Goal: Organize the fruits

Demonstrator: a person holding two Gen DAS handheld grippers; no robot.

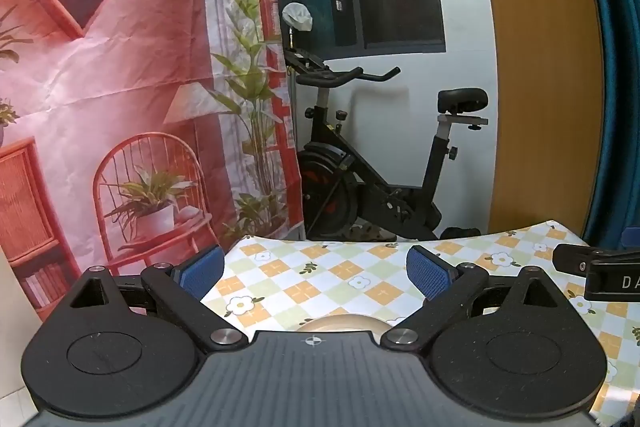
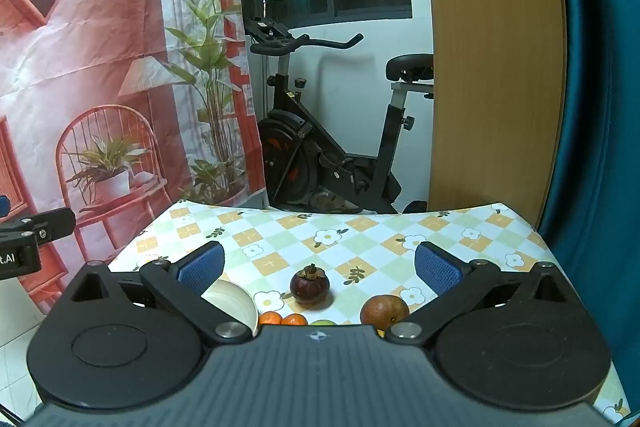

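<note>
Left gripper (image 1: 314, 273) we hold wide and empty above the bowl (image 1: 344, 323), ready to steady it. Right gripper (image 2: 318, 267), equally wide, faces the mangosteen (image 2: 310, 286) on the desk (image 2: 460, 227), oranges (image 2: 282, 318) and apple (image 2: 384, 310) nearer us.

A smooth printed cloth (image 2: 360, 239) covers the tabletop, the mangosteen (image 2: 310, 285) looks glossy, and the bowl (image 2: 236, 301) matt.

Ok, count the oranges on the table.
2: one orange just right of the bowl, the other touching its right side. The gripper body covers their lower halves and may hide more.
</note>
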